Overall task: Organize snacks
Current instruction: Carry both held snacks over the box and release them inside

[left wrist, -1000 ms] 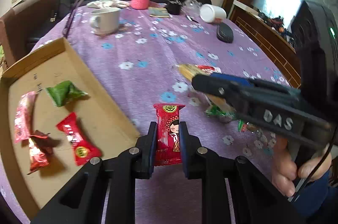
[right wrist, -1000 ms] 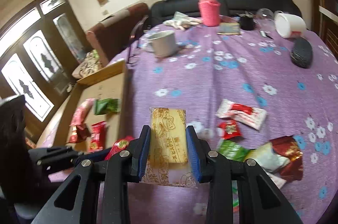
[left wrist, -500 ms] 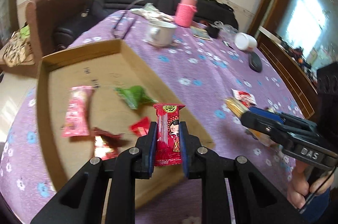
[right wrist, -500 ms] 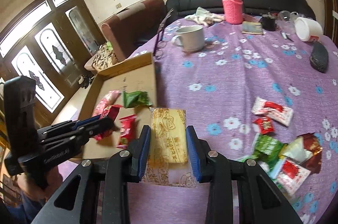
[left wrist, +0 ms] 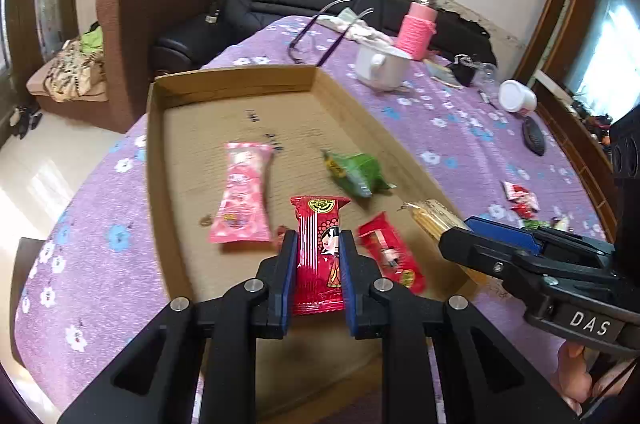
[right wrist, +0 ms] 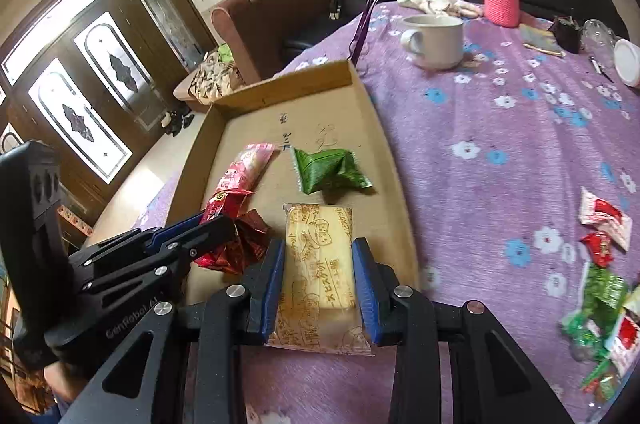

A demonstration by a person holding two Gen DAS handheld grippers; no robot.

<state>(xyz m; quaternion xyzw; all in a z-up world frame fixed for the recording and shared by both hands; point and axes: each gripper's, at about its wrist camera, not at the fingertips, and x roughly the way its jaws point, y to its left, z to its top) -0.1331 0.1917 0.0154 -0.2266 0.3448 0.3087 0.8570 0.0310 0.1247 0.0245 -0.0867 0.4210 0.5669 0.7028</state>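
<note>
Both tongs over the cardboard tray (left wrist: 236, 83) on the purple bench (right wrist: 500, 143) — left tongs (left wrist: 318, 266) clamped on a red snack pack (left wrist: 320, 256), right tongs (right wrist: 319, 284) clamped on a yellow biscuit pack (right wrist: 320, 264), w/ pink pack (left wrist: 242, 195) & green pack (left wrist: 354, 171) lying in the tray.

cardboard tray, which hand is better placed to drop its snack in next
Left, probably. The left gripper holds its red snack well over the cardboard tray; the right gripper's biscuit pack hangs nearer the tray's edge.

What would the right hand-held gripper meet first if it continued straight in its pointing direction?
Probably the bare floor of the cardboard tray, just short of the green packet; depth is unclear. The right hand-held gripper holds a yellow biscuit pack.
</note>
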